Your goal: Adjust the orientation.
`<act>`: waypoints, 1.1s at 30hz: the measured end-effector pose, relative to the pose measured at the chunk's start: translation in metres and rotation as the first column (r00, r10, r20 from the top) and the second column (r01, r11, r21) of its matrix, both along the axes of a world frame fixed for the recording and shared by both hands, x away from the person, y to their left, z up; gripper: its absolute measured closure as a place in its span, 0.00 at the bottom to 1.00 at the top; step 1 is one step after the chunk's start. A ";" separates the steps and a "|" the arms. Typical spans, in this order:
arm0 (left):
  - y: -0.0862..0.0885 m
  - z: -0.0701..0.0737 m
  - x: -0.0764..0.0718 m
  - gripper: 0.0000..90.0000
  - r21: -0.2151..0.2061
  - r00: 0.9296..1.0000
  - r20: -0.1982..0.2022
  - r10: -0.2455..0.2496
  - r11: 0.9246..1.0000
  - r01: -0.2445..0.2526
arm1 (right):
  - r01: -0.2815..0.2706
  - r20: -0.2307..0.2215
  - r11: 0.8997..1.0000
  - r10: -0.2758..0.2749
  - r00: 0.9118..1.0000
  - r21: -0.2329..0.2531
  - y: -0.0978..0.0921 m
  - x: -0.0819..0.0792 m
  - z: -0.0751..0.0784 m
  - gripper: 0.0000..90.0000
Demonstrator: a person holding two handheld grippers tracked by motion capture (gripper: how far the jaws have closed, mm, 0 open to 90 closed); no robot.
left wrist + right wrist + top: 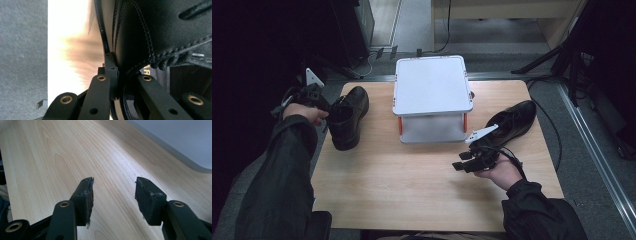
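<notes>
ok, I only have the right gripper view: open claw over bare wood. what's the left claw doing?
Observer: The left claw is shut on the heel rim of a black shoe near the table's left edge.
Operator: Any other shoe?
Observer: A second shoe lies right of the white stand, just beyond your right claw, untouched.
Operator: Stand layout?
Observer: Two levels, joined by red posts.
</notes>
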State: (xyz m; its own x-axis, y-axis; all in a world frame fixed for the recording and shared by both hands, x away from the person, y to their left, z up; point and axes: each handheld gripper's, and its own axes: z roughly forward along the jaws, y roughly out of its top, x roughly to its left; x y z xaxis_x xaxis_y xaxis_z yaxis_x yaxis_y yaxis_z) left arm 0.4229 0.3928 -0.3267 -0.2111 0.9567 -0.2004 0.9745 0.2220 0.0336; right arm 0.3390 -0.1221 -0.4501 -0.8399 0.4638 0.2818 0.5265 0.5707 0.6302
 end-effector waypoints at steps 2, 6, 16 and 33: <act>-0.008 0.027 0.009 0.95 0.017 0.999 0.032 -0.014 1.000 0.014 | -0.002 -0.001 1.000 0.002 1.000 0.000 0.000 0.000 0.000 0.55; -0.021 0.056 0.019 0.95 0.024 0.998 0.065 -0.026 0.999 0.024 | -0.004 -0.003 1.000 0.004 1.000 -0.002 0.001 0.000 0.000 0.55; -0.086 0.131 0.053 0.95 0.041 0.989 0.131 -0.064 0.997 0.059 | -0.009 -0.007 1.000 0.009 1.000 0.003 0.001 -0.001 0.000 0.55; -0.188 0.112 0.095 0.95 0.033 0.982 0.109 -0.154 0.988 0.151 | 0.000 -0.005 1.000 0.000 1.000 0.016 -0.010 -0.008 -0.002 0.56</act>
State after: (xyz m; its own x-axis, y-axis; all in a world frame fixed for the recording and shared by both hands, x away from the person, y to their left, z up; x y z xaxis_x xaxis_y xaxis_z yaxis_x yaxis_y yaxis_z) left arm 0.5175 0.2046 -0.2149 -0.0399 0.9808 -0.1908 0.9868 0.0687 0.1468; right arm 0.3309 -0.1321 -0.4523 -0.8385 0.4591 0.2934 0.5297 0.5608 0.6364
